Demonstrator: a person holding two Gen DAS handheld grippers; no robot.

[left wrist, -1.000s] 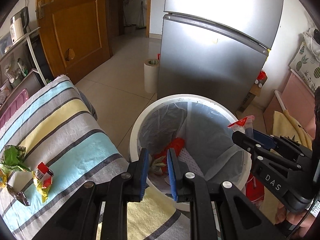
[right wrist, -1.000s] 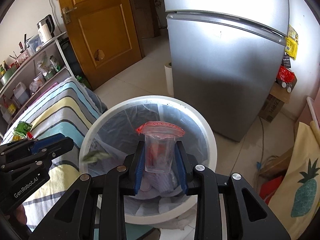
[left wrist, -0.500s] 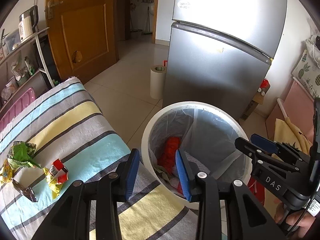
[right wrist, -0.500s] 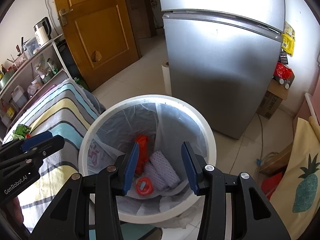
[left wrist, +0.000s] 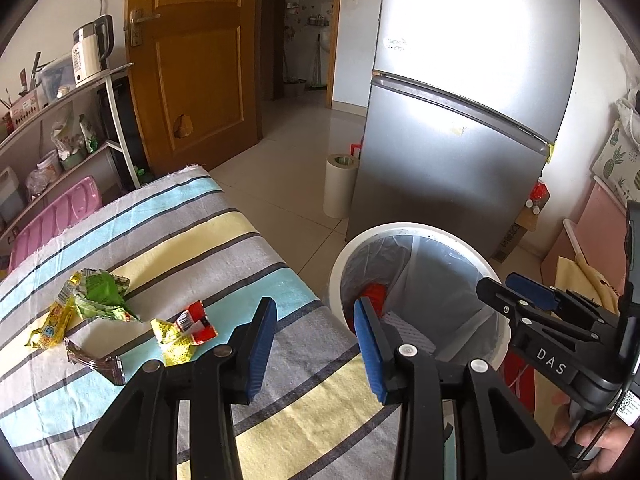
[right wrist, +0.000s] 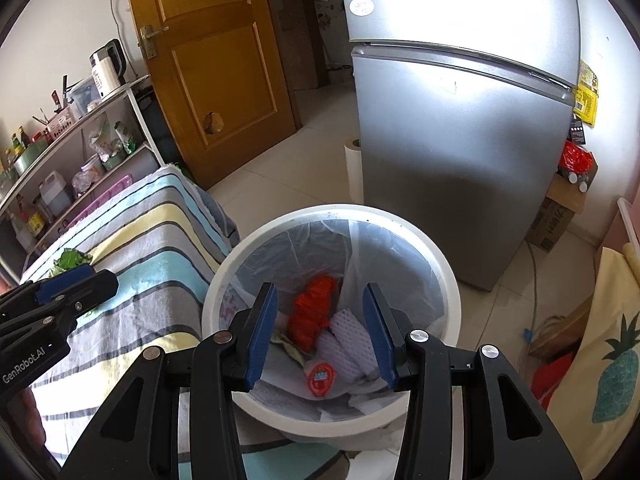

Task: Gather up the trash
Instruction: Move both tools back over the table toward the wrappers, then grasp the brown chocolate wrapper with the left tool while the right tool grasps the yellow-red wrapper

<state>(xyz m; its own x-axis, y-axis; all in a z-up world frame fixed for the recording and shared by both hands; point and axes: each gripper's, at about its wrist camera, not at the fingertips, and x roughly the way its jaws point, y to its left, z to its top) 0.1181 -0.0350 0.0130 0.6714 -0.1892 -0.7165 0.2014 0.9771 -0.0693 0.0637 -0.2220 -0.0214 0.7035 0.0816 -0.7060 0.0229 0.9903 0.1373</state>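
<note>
Brown wrapper (left wrist: 96, 364): left view only

bin mouth: trash bin (right wrist: 448, 276) open on top, clear drop path
bench edge: striped bench (left wrist: 224, 240) touches the bin's left side
fridge: fridge (right wrist: 460, 140) just behind bin, blocks far side
bench top: wrappers (left wrist: 100, 292) cluster left, bare cloth around them
</note>
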